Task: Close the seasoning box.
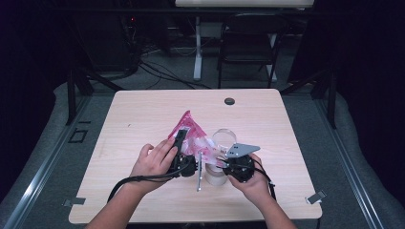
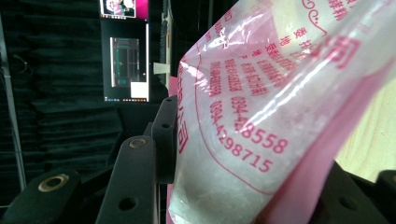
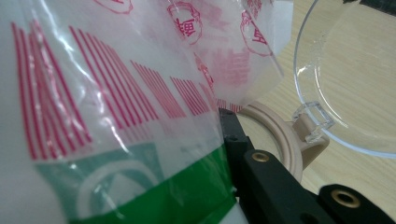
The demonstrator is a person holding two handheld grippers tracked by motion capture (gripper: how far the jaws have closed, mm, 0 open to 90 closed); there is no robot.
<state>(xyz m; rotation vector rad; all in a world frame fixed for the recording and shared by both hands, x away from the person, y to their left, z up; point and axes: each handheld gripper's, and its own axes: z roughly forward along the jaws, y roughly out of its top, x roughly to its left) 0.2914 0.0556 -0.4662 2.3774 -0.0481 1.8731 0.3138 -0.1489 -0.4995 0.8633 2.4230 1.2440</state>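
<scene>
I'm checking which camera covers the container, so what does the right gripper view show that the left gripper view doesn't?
Right gripper view: a beige round container rim with its clear hinged plastic lid flipped open, on the light wooden table, plus green print and red stripes on the bag.

Left gripper view: red printed numbers on the bag, with a lit monitor screen and dark curtains behind.

Both: the pink-and-clear printed plastic bag, close against that gripper's black jaws.

I see a dim room hung with dark curtains (image 2: 56,70). Beyond the tabletop's (image 1: 143,109) far edge stand a black folding chair (image 1: 248,43), a white desk leg (image 1: 197,47), floor cables (image 1: 157,71) and a lit monitor (image 2: 125,51).
</scene>
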